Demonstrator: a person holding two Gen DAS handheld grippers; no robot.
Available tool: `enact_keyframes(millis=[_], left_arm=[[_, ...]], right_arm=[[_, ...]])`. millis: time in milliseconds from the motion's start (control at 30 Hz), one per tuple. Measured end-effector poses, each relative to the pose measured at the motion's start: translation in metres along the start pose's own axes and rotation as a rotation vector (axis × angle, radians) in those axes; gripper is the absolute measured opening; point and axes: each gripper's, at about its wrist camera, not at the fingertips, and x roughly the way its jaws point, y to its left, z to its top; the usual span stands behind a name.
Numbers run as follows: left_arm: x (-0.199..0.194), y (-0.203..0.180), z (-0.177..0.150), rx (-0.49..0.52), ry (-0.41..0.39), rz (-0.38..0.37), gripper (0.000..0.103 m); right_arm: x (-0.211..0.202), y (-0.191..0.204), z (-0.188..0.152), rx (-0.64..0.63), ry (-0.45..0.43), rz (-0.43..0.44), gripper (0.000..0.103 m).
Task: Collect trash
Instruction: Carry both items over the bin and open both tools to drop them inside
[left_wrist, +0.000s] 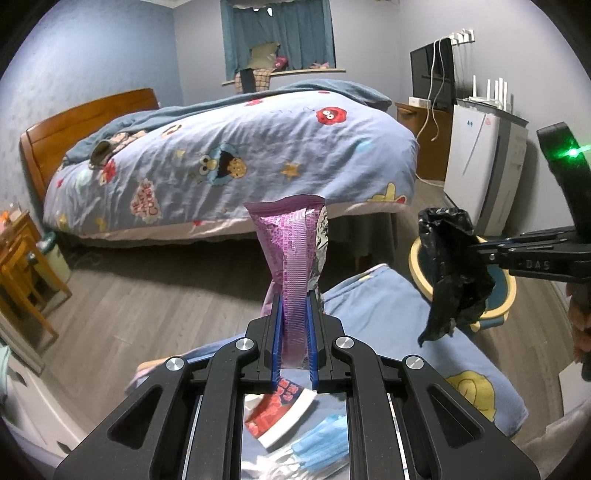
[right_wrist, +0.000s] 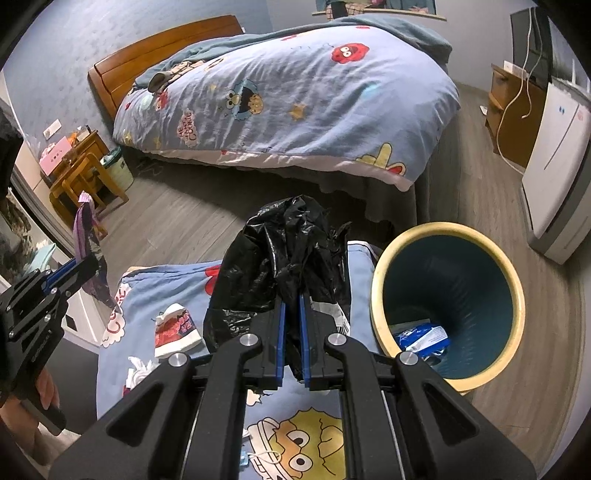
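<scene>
Red-white packet (right_wrist: 175, 328), mask (left_wrist: 321, 443) on cloth; bin (right_wrist: 447, 236) beside.

Lighting: dim, cool, even indoor light; soft shadow under the bed (left_wrist: 229, 155). Glare: green lens flare on the right gripper (left_wrist: 476, 251), left wrist view. Distortion: strong fisheye bending, black vignette corners. Blur: slight softness at frame edges and nearest foreground.

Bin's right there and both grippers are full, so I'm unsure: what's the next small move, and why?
Probably carry the right gripper sideways over the bin and let go. It is shut on the black bag, with the open bin just beside it. The left gripper, shut on the purple wrapper, sits farther away.
</scene>
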Motion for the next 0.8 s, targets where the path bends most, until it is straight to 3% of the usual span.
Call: enact_keyframes(millis=[233, 500, 800], left_arm=[[0.012, -0.021, 0.001, 0.045, 0.01, -0.015, 0.012], [0.027, -0.037, -0.009, 0.049, 0.07, -0.052, 0.012], [0.04, -0.092, -0.009, 0.103, 0.097, -0.143, 0.012]], right_arm=[[0.007, -0.03, 0.006, 0.073, -0.012, 0.02, 0.006], [-0.008, -0.084, 0.017, 0.197, -0.087, -0.036, 0.006], [-0.02, -0.154, 0.013, 0.348, -0.124, -0.08, 0.006]])
